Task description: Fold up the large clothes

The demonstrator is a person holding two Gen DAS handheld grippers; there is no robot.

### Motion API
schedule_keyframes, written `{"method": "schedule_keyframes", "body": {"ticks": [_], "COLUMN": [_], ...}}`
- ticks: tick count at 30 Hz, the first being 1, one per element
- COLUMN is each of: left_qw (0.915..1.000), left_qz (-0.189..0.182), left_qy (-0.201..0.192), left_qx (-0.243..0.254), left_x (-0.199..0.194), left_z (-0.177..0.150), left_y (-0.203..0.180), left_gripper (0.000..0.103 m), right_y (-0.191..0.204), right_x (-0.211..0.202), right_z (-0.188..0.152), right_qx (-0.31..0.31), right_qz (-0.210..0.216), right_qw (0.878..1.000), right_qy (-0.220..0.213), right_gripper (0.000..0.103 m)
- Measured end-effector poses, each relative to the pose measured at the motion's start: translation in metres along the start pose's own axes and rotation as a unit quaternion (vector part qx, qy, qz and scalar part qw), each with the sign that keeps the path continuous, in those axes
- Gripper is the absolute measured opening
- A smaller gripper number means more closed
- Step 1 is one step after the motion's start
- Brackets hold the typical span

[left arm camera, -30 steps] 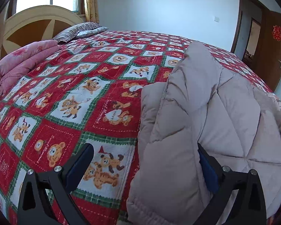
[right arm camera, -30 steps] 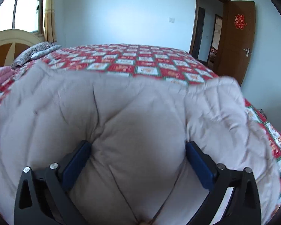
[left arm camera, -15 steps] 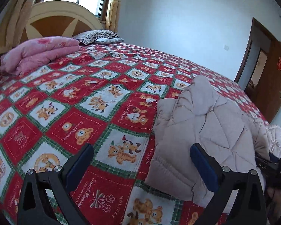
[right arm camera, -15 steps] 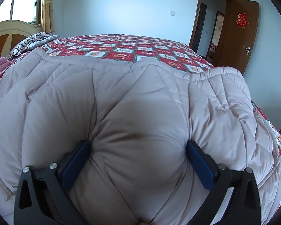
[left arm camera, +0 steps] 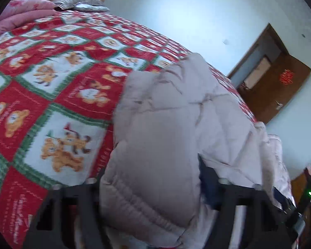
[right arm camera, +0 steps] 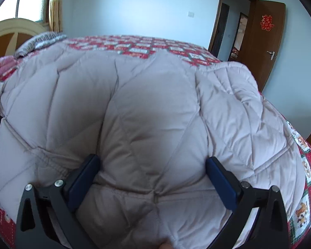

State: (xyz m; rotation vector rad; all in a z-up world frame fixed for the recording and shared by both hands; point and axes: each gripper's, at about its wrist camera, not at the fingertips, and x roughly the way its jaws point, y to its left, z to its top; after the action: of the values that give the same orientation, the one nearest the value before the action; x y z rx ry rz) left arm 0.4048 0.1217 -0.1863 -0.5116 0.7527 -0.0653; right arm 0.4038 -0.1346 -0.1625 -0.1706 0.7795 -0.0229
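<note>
A pale grey-beige quilted jacket (left arm camera: 176,114) lies on the bed at its near right side. In the left wrist view its padded end with a ribbed cuff bulges up between the jaws of my left gripper (left arm camera: 149,176). Those jaws are closing and the fabric fills the gap from one side to the other. The left fingertip is hidden behind the cloth. In the right wrist view the jacket (right arm camera: 155,103) fills most of the picture. My right gripper (right arm camera: 151,166) stands wide, its blue pads (right arm camera: 219,184) sunk into a thick puffed fold near the hem.
The bed carries a red, green and white bear-patterned cover (left arm camera: 41,93). A folded pink quilt (left arm camera: 27,10) and a striped pillow (left arm camera: 78,2) lie by the headboard (right arm camera: 12,35). A brown door (right arm camera: 267,41) stands open at the right. The other hand's device, with a green light (left arm camera: 310,193), shows at the right edge.
My left gripper has rolled and come in over the jacket's near end, and its jaws have narrowed around it. The right gripper keeps the same fold while its view shifts slightly.
</note>
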Motion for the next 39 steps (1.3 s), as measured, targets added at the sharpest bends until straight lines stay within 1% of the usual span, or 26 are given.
{"method": "schedule_keyframes", "body": {"ticks": [1,2,4,6,9,11,12,13,15,18,19,21,22,23,24,25,26,27,28,30,31,33,34,36,39], "left_qw": [0.9999,0.9997,0.9992,0.9984,0.9960,0.9938,0.9931,0.9923,0.9918,0.9911,0.9898,0.9880,0.9870,0.9865,0.9858,0.9844,0.9833,0.9819,0.9798,0.9754,0.9710,0.9608,0.9573,0.9520,0.9432], "left_qz": [0.001,-0.004,-0.009,-0.026,-0.033,-0.037,-0.037,-0.036,-0.031,-0.015,0.001,0.020,0.033,0.040,0.050,0.062,0.067,0.072,0.077,0.076,0.075,0.070,0.065,0.045,0.016], "left_qy": [-0.009,-0.014,-0.028,-0.042,-0.063,-0.080,-0.085,-0.093,-0.105,-0.119,-0.128,-0.137,-0.143,-0.146,-0.148,-0.152,-0.154,-0.157,-0.159,-0.166,-0.172,-0.183,-0.186,-0.186,-0.180], "left_qx": [0.012,0.019,0.025,0.025,0.053,0.069,0.072,0.073,0.067,0.057,0.062,0.068,0.065,0.062,0.061,0.065,0.069,0.078,0.094,0.123,0.148,0.196,0.212,0.239,0.279], "left_x": [-0.001,-0.004,-0.012,-0.027,-0.052,-0.075,-0.079,-0.091,-0.113,-0.138,-0.149,-0.160,-0.167,-0.172,-0.176,-0.179,-0.182,-0.183,-0.182,-0.183,-0.182,-0.182,-0.181,-0.178,-0.166], "left_z": [-0.001,0.000,-0.001,-0.002,-0.005,-0.010,-0.008,-0.011,-0.012,-0.006,-0.003,0.005,0.013,0.015,0.021,0.028,0.030,0.033,0.037,0.038,0.038,0.035,0.035,0.032,0.025], "left_y": [-0.005,-0.008,-0.010,-0.012,-0.019,-0.023,-0.020,-0.017,-0.005,0.015,0.023,0.034,0.043,0.049,0.055,0.058,0.056,0.053,0.043,0.022,0.005,-0.030,-0.042,-0.070,-0.113], "left_gripper": [0.051,0.046,0.031,0.024,0.021,0.020,0.019,0.019,0.019,0.019,0.019,0.018,0.018,0.018,0.018,0.018,0.018,0.018,0.018,0.018,0.018,0.018,0.018,0.018,0.018], "right_y": [0.004,0.006,0.008,0.007,0.016,0.026,0.033,0.042,0.059,0.094,0.102,0.113,0.114,0.111,0.105,0.093,0.084,0.065,0.051,0.029,0.017,0.001,-0.010,-0.020,-0.039], "right_x": [0.004,0.005,0.005,0.003,-0.007,-0.014,-0.019,-0.024,-0.034,-0.052,-0.058,-0.070,-0.080,-0.089,-0.096,-0.104,-0.108,-0.111,-0.110,-0.097,-0.087,-0.071,-0.064,-0.059,-0.058], "right_z": [0.002,0.003,0.003,0.002,-0.004,-0.008,-0.011,-0.015,-0.022,-0.033,-0.034,-0.033,-0.030,-0.027,-0.025,-0.021,-0.020,-0.016,-0.014,-0.011,-0.009,-0.007,-0.011,-0.021,-0.030], "right_qx": [-0.008,-0.013,-0.015,-0.013,-0.021,-0.031,-0.038,-0.045,-0.057,-0.083,-0.093,-0.113,-0.124,-0.126,-0.123,-0.112,-0.102,-0.082,-0.070,-0.064,-0.058,-0.039,-0.030,-0.017,0.006], "right_qz": [-0.005,-0.010,-0.012,-0.010,-0.019,-0.021,-0.019,-0.015,-0.004,0.031,0.046,0.096,0.133,0.150,0.151,0.139,0.132,0.119,0.094,0.038,0.023,0.008,0.010,0.017,0.033], "right_qw": [1.000,1.000,1.000,1.000,1.000,0.999,0.999,0.999,0.998,0.996,0.994,0.989,0.983,0.980,0.980,0.982,0.984,0.986,0.989,0.995,0.996,0.999,0.999,1.000,0.999], "right_qy": [0.006,0.009,0.011,0.009,0.009,0.005,0.002,-0.001,-0.007,-0.019,-0.021,-0.020,-0.018,-0.025,-0.037,-0.057,-0.069,-0.081,-0.084,-0.071,-0.062,-0.033,-0.018,0.001,0.008], "right_gripper": [0.103,0.103,0.103,0.103,0.103,0.101,0.099,0.098,0.097,0.098,0.098,0.098,0.098,0.098,0.099,0.099,0.100,0.102,0.103,0.103,0.103,0.102,0.094,0.087,0.087]}}
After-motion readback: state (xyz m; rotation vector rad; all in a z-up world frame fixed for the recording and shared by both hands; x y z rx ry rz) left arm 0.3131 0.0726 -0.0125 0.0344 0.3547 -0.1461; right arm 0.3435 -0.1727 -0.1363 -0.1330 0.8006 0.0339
